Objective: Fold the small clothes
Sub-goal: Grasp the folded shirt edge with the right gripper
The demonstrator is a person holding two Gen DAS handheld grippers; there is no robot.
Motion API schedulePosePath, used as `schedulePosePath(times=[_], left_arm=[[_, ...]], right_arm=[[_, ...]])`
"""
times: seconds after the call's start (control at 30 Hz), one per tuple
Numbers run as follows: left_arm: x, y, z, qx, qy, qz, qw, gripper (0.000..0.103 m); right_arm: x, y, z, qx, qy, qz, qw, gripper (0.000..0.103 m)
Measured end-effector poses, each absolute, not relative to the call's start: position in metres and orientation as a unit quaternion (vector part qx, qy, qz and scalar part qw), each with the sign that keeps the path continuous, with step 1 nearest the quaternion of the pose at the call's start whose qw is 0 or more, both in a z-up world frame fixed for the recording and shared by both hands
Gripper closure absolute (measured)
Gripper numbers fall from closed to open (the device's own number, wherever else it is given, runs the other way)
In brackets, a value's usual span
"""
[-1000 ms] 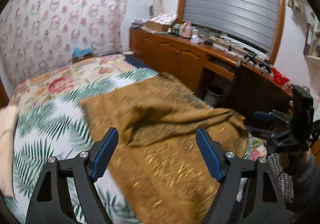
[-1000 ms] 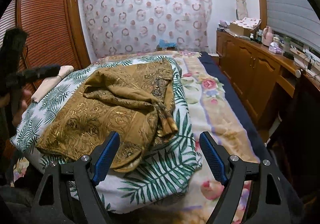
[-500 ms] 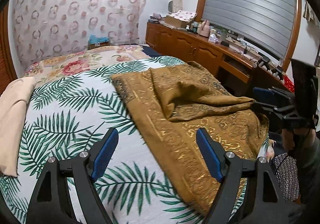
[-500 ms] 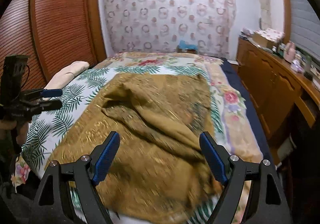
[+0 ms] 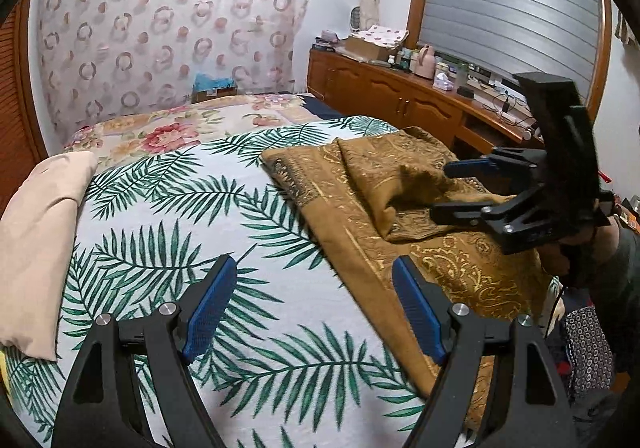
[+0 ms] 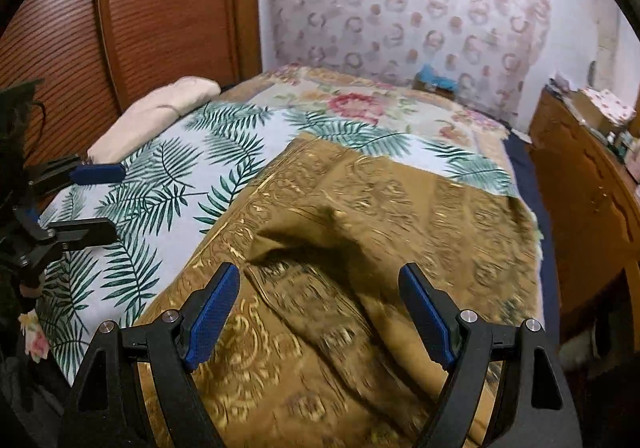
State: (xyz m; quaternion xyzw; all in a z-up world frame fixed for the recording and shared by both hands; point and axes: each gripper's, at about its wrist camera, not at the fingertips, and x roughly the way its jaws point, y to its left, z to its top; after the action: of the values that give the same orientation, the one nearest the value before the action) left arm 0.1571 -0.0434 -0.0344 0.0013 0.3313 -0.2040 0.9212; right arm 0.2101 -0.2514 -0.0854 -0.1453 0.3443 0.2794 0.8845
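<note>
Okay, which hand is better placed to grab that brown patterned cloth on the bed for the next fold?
Probably right. The right tongs hang open directly over the brown cloth; the left tongs are open mostly above bare palm-leaf sheet, at the cloth's edge.

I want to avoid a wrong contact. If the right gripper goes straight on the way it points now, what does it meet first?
Most likely the brown patterned cloth: the open right gripper points down at its raised fold, with nothing between. Depth is unclear.

Gold-patterned brown cloth [image 5: 420, 216] on a white, green-palm-leaf sheet [image 5: 168, 232].
</note>
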Motion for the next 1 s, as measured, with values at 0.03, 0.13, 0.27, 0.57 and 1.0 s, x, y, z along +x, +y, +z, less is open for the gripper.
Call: schedulePosePath(times=[0.03,0.13,0.27,0.57,1.0], left_arm=[[0.158,-0.042,-0.036,0.001,0.332,-0.204,0.921,0.022],[0.162,-0.038,-0.04,-0.001,0.335,-0.205,0.92,0.022],[0.169,-0.035,-0.047,-0.003,0.341,-0.201,0.918,0.022],[0.177,-0.035,-0.068,-0.004,0.366,-0.201,0.908,0.022],[0.177,-0.038,-0.071,-0.004,0.372,-0.202,0.906,0.022]], right_arm=[[0.215,-0.25,-0.087,-0.148,0.35,0.283,0.88,0.019],[0.225,-0.249,-0.09,-0.156,0.362,0.291,0.872,0.019],[0.235,-0.241,-0.088,-0.159,0.369,0.298,0.866,0.026],[0.228,-0.226,-0.09,-0.147,0.378,0.324,0.855,0.045],[0.251,-0.208,-0.1,-0.198,0.404,0.318,0.835,0.097]])
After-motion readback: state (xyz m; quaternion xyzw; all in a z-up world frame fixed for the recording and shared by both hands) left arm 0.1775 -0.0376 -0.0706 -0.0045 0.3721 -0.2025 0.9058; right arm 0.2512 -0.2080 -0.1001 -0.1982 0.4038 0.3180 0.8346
